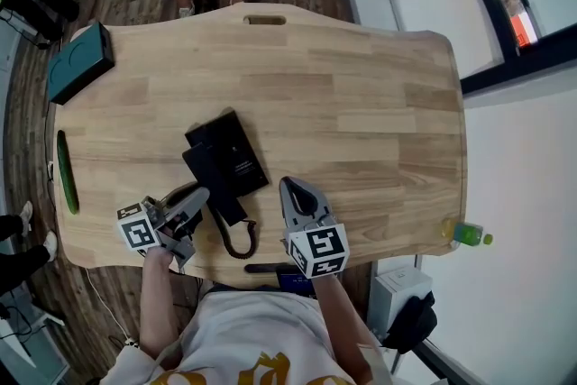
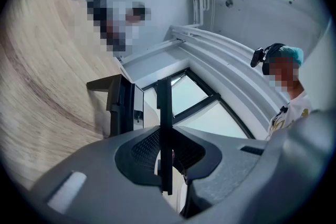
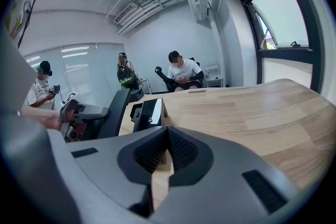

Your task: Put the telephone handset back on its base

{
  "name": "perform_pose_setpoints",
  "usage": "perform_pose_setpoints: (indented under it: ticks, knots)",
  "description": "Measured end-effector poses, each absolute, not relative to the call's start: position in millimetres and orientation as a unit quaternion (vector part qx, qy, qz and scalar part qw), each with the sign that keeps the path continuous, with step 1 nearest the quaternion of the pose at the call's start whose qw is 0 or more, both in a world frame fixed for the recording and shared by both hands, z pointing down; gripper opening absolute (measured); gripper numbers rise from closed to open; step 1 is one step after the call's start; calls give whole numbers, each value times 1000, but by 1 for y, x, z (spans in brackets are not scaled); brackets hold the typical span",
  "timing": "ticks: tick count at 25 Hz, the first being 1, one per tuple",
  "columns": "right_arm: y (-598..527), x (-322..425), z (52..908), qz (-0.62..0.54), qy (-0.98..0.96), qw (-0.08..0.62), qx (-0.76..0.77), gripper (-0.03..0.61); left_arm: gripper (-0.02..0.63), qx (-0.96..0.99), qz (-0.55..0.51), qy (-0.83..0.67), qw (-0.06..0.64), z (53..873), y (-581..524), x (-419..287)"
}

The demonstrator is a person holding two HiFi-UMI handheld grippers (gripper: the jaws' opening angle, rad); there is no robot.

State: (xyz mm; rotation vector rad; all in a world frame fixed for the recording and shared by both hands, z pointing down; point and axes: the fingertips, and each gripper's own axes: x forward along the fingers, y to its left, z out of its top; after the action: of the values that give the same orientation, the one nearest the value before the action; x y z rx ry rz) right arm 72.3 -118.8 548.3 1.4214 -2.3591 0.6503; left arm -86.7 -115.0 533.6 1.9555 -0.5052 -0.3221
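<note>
Pinching the black plastic telephone handset (image 1: 216,189) edge-on, the left gripper (image 1: 200,197) has its jaws pressed against the handset's two flat sides. In the left gripper view the handset (image 2: 164,107) stands as a thin dark bar between the ribbed pads. The handset runs along the near-left side of the black rectangular telephone base (image 1: 233,147), slanting upward in the right gripper view (image 3: 112,110). Whether its far end touches the base cannot be told. A black coiled cord (image 1: 236,239) loops on the tabletop just nearer the person than the base.

The right gripper (image 1: 290,187) sits to the near right of the base, apart from it. Its jaws are pressed together with nothing between them, as the right gripper view shows (image 3: 168,134).

The light wooden table (image 1: 361,104) is bare to the right of and beyond the base, out to its rounded far edge. A teal box (image 1: 79,60) lies well to the far left of the base, at the table's corner. A long green object (image 1: 66,171) lies along the table's left edge, well apart from the base. From both gripper views the base (image 2: 125,107) (image 3: 147,113) appears just ahead of the jaws.
</note>
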Motion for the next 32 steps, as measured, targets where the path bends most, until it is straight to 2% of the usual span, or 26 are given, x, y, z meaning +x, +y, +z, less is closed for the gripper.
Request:
perform_pose_setpoints:
  ticks: [32]
  knots:
    - [-141, 63, 583, 256, -821, 191, 474, 5, 66, 795, -125, -233, 546, 578, -144, -101]
